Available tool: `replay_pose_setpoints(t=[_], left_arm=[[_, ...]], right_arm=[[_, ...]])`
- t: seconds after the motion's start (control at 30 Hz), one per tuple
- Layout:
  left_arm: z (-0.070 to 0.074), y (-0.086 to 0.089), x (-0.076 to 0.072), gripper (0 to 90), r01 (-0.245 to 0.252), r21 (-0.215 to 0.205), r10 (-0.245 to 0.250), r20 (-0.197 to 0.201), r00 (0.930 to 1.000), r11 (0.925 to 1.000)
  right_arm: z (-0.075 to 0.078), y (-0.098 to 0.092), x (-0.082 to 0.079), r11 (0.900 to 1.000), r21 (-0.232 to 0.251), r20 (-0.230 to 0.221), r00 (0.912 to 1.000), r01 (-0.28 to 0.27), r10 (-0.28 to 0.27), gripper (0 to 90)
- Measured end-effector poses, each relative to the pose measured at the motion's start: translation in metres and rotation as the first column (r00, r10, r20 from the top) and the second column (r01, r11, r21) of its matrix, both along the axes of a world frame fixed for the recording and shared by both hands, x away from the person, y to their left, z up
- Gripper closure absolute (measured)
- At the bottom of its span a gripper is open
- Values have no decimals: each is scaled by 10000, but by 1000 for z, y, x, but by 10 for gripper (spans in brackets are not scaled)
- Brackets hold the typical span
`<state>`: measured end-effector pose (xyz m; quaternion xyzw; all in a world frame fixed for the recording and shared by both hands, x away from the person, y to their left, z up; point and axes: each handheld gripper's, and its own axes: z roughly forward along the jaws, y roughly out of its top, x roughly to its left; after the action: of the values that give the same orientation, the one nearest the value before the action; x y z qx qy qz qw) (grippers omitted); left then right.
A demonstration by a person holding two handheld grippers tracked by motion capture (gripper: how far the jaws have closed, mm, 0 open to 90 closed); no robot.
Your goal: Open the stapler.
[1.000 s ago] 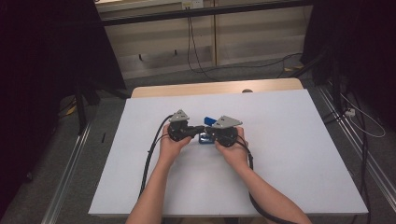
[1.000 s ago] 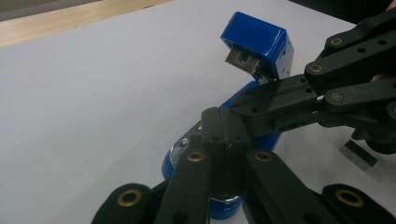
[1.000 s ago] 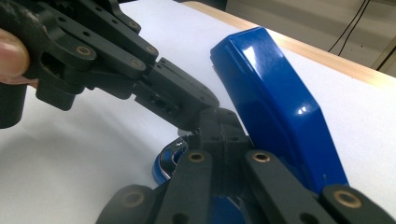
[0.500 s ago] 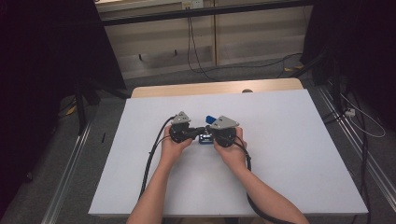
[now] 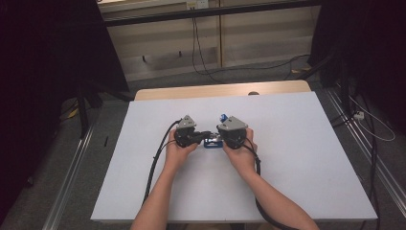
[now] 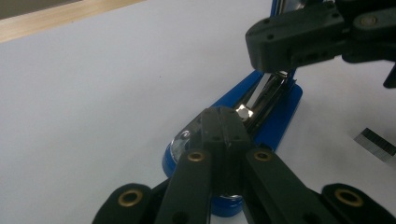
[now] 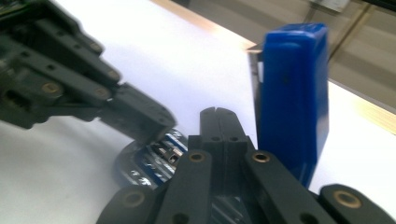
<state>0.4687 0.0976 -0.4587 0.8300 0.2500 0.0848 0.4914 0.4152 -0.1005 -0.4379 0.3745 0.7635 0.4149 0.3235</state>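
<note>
A blue stapler (image 5: 211, 143) lies opened on the white table, its blue lid (image 7: 292, 93) swung up on end and its shiny metal magazine (image 6: 266, 93) bared over the blue base (image 6: 280, 123). My left gripper (image 5: 206, 134) points right, jaws shut with nothing between them, and its tips (image 6: 225, 114) are over the rounded front end of the base. From the other side my right gripper (image 5: 218, 138) points left, also shut and empty, with its tips (image 7: 218, 114) low beside the upright lid. The two grippers nearly meet over the stapler.
The table's bare white top (image 5: 297, 158) spreads to all sides, with a wooden strip (image 5: 220, 90) along its far edge. A small dark ridged strip (image 6: 378, 141) lies on the table near the stapler. Black cables (image 5: 155, 163) trail back along both forearms.
</note>
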Motion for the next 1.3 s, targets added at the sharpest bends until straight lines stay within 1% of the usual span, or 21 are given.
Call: replay_pose_setpoints(t=[0.13, 0.23, 0.27, 0.3, 0.37, 0.4, 0.47, 0.5, 0.6, 0.67, 0.73, 0.87, 0.93, 0.97, 1.03, 1.07, 1.1, 1.17, 1.2, 1.27, 1.3], left_arm=[[0, 0, 0, 900, 43, -8, -43, 11, 10000, 10000], [0, 0, 0, 900, 55, -1, -55, 11, 10000, 10000], [0, 0, 0, 900, 57, 45, -58, 45, 10000, 10000], [0, 0, 0, 900, 88, 44, -88, 34, 10000, 10000], [0, 0, 0, 900, 122, 15, -122, 29, 9999, 9999], [0, 0, 0, 900, 126, 6, -126, 22, 9999, 9999], [0, 0, 0, 900, 116, 45, -116, 8, 9999, 9999], [0, 0, 0, 900, 85, 82, -85, -1, 10000, 9999], [1, -1, -1, 900, 68, 176, -70, 115, 9999, 9998], [0, -1, -1, 900, 48, 64, -48, 0, 10000, 10000], [0, -1, -1, 900, 33, 85, -33, -3, 10000, 10000], [1, -1, -1, 900, 39, 106, -40, 71, 10000, 9999], [1, -1, -1, 900, 60, 203, -63, 175, 9998, 9998], [1, -1, -1, 900, 58, 272, -63, 194, 9998, 9996], [1, -1, -1, 900, 41, 193, -44, 156, 9999, 9998], [1, -1, -1, 900, 41, 177, -44, 127, 9999, 9998], [1, -1, -1, 900, 58, 181, -60, 111, 9999, 9998], [1, -2, -1, 900, 73, 171, -75, 90, 9999, 9998], [1, -2, -1, 900, 81, 254, -85, 176, 9998, 9996], [2, -4, -2, 900, 76, 404, -88, 297, 9995, 9992], [2, -4, -2, 900, 54, 382, -64, 261, 9996, 9993]], right_arm=[[2, -4, 1, 10000, 98, -122, 9999, 10, -8, 900], [2, -3, 0, 10000, -42, -120, 9999, 74, -74, 900], [3, -3, -1, 9997, -146, -44, 9998, 190, -190, 900], [3, -5, -1, 9973, -505, 163, 9985, 527, -520, 900], [3, -8, 0, 9973, -426, 114, 9982, 600, -595, 900], [4, -13, 1, 9977, -235, 20, 9980, 629, -628, 900], [5, -16, 0, 9979, -295, -79, 9983, 573, -576, 900], [4, -18, -2, 9970, -512, -7, 9983, 579, -580, 900], [4, -19, -1, 9979, -330, -56, 9984, 562, -564, 900], [5, -19, -1, 9973, -453, -40, 9983, 583, -585, 900], [4, -19, -1, 9974, -444, -16, 9984, 571, -572, 900], [5, -20, 0, 9976, -490, -35, 9988, 490, -493, 900], [5, -21, -1, 9965, -643, -31, 9985, 538, -541, 900], [4, -27, 0, 9966, -540, -105, 9980, 622, -629, 900], [4, -30, 0, 9963, -471, -153, 9973, 716, -724, 900], [3, -36, 0, 9984, -95, -264, 9980, 566, -568, 900], [3, -36, 0, 9984, -95, -264, 9980, 566, -568, 900], [3, -36, -2, 9983, -345, -209, 9986, 470, -477, 900], [4, -36, -3, 9978, -420, -222, 9984, 517, -526, 900], [3, -36, -2, 9979, -318, -233, 9981, 558, -565, 900], [3, -36, -2, 9976, -372, -240, 9980, 582, -591, 900]])
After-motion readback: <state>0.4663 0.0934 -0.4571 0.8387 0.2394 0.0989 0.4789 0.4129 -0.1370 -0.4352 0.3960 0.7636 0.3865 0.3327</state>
